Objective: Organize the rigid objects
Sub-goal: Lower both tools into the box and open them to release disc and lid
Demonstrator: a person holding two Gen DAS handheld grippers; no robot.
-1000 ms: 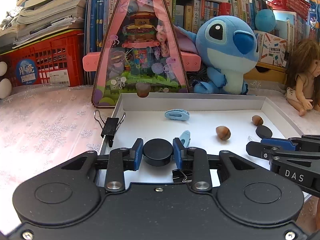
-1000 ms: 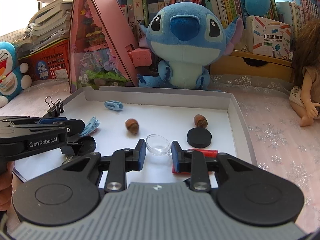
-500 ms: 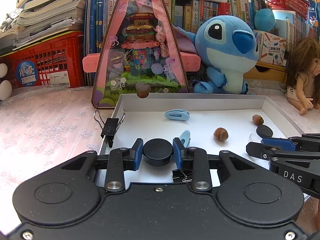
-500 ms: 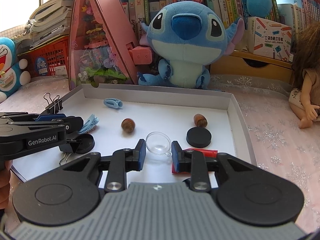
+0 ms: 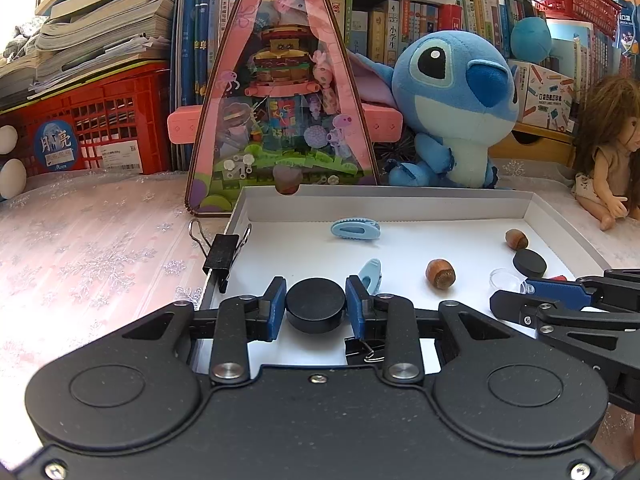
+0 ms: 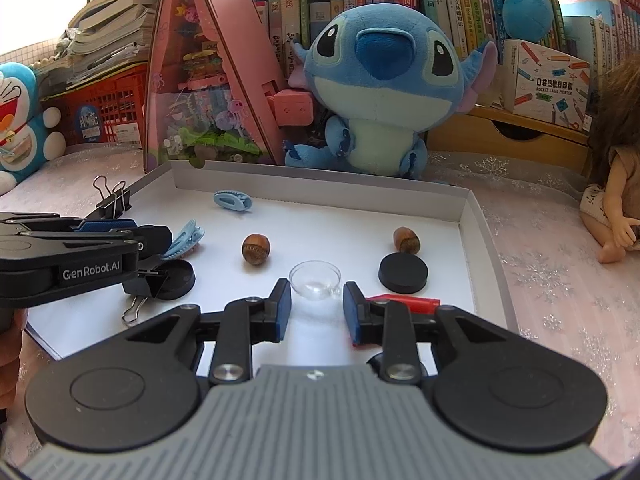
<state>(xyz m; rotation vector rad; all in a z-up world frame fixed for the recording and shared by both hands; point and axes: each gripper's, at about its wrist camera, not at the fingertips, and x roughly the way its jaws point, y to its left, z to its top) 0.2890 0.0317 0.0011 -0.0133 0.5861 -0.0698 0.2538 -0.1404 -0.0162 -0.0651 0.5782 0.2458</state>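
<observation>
1. Gripping a black disc [image 5: 315, 310] between its blue pads, your left gripper [image 5: 316, 306] sits low over the near left part of the white tray [image 5: 384, 204]; the pads press the disc on both sides.
2. Your right gripper [image 6: 316, 306] has its jaws opening, and the clear round dish [image 6: 315, 285] lies on the tray floor just ahead of the pads, with a gap showing on each side, so nothing is held there.
3. You have a second black disc [image 6: 403, 271] lying to the right of the dish, with a hazelnut [image 6: 406, 239] touching or just behind it and a red piece [image 6: 404, 303] partly hidden under the right finger.
4. Another hazelnut [image 6: 256, 249] sits mid-tray, well apart from the first.
5. One pale blue clip [image 6: 233, 201] lies near the far wall; a second blue clip [image 6: 185, 237] is beside your left gripper's tip.
6. A black binder clip [image 5: 222, 251] is clamped on the tray's left edge, and another binder clip [image 6: 141, 289] lies on the floor by the held disc.
7. Behind the tray stand a blue plush toy [image 6: 380, 76] and a pink triangular box [image 5: 282, 92].
</observation>
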